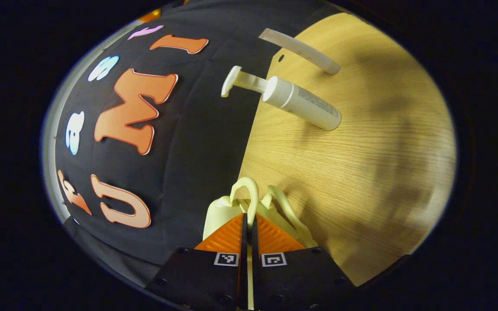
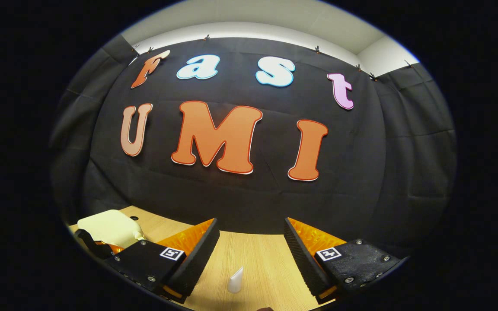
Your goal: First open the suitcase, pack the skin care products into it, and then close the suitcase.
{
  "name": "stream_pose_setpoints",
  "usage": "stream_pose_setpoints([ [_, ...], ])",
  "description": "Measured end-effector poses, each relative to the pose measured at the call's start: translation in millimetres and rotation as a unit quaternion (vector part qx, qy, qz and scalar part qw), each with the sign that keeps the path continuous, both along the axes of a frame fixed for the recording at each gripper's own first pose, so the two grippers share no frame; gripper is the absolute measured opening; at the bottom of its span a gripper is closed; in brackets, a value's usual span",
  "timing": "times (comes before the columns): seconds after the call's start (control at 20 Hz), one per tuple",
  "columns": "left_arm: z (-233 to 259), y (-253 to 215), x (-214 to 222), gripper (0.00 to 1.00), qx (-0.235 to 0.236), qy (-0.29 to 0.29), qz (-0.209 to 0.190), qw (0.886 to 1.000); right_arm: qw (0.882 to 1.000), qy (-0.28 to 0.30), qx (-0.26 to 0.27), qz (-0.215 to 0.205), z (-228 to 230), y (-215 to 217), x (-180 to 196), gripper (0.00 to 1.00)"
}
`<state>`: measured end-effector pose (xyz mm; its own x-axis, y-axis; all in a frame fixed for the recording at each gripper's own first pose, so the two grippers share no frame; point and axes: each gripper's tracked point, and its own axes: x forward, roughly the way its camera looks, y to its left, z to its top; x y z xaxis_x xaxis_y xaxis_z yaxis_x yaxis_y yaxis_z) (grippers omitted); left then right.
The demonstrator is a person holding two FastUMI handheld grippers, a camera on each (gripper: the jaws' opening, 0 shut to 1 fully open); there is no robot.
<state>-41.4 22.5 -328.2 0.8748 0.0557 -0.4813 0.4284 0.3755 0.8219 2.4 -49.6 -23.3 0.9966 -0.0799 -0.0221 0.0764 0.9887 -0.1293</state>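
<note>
Left gripper [image 1: 249, 229] is clamping the cream handle [image 1: 249, 194] of the small suitcase [image 1: 223, 214]; both fingers are pressing on the thin loop, jaws nearly closed. A second handle loop [image 1: 281, 203] is sitting just beside it, not pinched. The suitcase is hanging right at the fingertips over the edge of the wooden table [image 1: 361, 172], and in the right gripper view it is showing at lower left [image 2: 110, 226] on the table.

Right gripper [image 2: 251, 246] is standing wide open, holding nothing, hovering over the table with a small white object [image 2: 236, 280] between and below its fingers; too little of it is showing to say what it is.

The skin care items are lying well apart from the suitcase: a white pump bottle [image 1: 303, 103] and a thin white tube [image 1: 301, 51].

Handling, my read: the suitcase is looking like a light, rigid plastic shell; the handle is thin and stiff, so it is likely swinging freely about the pinch. The bottle is looking smooth, round, light and prone to rolling; grabbing it mid-body across the diameter seems best, not by the pump.

Orientation: the bottle's long axis is running along the table, pump head [image 1: 231, 80] pointing towards the booth wall and overhanging the table edge. The tube is lying roughly parallel to it.
</note>
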Motion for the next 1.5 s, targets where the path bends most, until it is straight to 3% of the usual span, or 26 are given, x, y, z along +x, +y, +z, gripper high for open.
stream_pose_setpoints([
  [0.35, 59.6, 26.9, 18.0, 0.05, -0.078, -0.045, 0.045, 0.995, 1.0, 0.003, 0.003, 0.003, -0.8, 9.0, 7.1, 0.96],
  [0.6, 95.7, 54.6, 25.5, 0.05, -0.171, -0.058, 0.087, 0.98, 1.0, 0.014, 0.006, 0.006, -6.1, 18.8, 12.6, 0.96],
  [1.0, 157.0, 138.7, 37.6, 0.05, -0.323, -0.106, 0.198, 0.919, 1.0, 0.022, -0.004, 0.019, -7.8, 45.4, 21.9, 0.95],
  [1.4, 180.8, 257.7, 40.4, 0.05, -0.401, -0.151, 0.286, 0.857, 0.999, 0.028, -0.011, 0.021, -9.0, 66.2, 25.2, 0.96],
  [1.5, 176.6, 283.3, 40.1, 0.05, -0.403, -0.155, 0.296, 0.852, 0.999, 0.029, -0.013, 0.018, -8.8, 71.0, 25.2, 0.95],
])
